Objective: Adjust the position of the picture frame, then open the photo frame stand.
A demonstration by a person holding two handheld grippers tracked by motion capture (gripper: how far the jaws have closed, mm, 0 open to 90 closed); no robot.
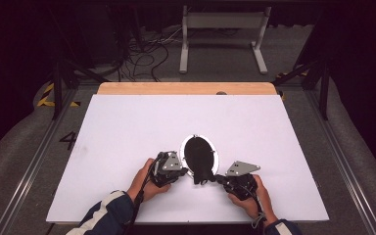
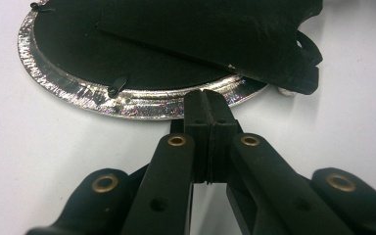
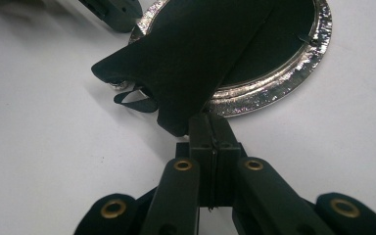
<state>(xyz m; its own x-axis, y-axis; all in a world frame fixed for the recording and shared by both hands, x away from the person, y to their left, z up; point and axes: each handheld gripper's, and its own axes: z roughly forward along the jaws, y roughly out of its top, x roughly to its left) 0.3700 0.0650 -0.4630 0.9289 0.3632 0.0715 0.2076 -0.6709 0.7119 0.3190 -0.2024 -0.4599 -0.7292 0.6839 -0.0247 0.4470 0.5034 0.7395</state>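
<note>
An oval silver-rimmed frame (image 1: 216,155) lies face down, black backing with its black stand flap (image 2: 215,34) raised (velvety); left gripper (image 2: 208,100) and right gripper (image 3: 209,125) are both closed, empty.

I am seeing lots of bare white table (image 1: 127,127) lying open in the upper left and upper right of the high view. The silver-rimmed oval frame (image 1: 214,151) with its black cloth (image 1: 199,155) is sitting in the middle, blocking my way.
</note>
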